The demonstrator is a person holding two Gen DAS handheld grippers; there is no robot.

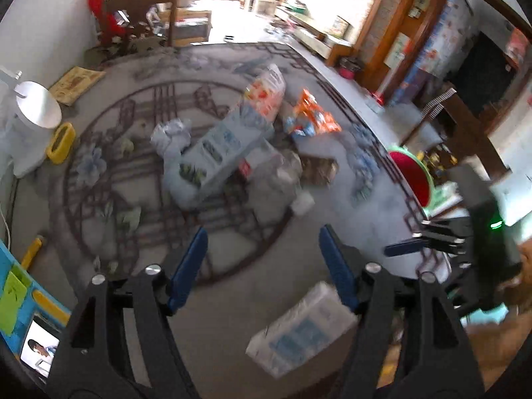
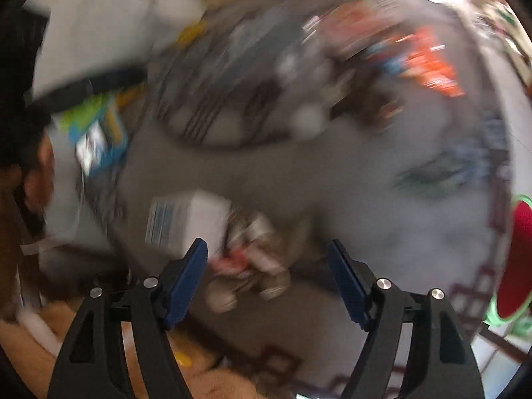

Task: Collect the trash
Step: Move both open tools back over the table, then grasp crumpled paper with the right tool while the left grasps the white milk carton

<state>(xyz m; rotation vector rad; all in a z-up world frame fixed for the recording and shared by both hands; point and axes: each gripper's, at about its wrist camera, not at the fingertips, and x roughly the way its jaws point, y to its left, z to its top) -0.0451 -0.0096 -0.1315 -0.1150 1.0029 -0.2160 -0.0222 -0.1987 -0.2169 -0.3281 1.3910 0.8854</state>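
My left hand-held gripper [image 1: 262,267] hangs above the grey patterned carpet [image 1: 232,349], its blue-padded fingers spread wide with nothing between them. The trash lies in a loose heap at 12 o'clock from it, mid-carpet: a long pale-blue printed cardboard box [image 1: 226,146] lies tilted across a crumpled white plastic bag [image 1: 171,134]; a white and orange printed packet [image 1: 267,91] touches the box's far end; an orange and blue crinkled snack wrapper [image 1: 311,116] lies just beside it at 1 o'clock; clear crumpled plastic film [image 1: 282,179] sits against the box's near side. A white and blue wrapped paper pack [image 1: 301,329] lies near the left hand-held gripper, at 5 o'clock.

My right hand-held gripper [image 2: 267,279] is likewise wide apart and holds nothing; its view is heavily blurred. Between its fingers a red, white and brown crumpled object [image 2: 249,262] lies on the carpet, too smeared to identify.

Surroundings: a yellow oval container [image 1: 61,143] at 9 o'clock, a red disc with a green rim [image 1: 414,179] at 3 o'clock.
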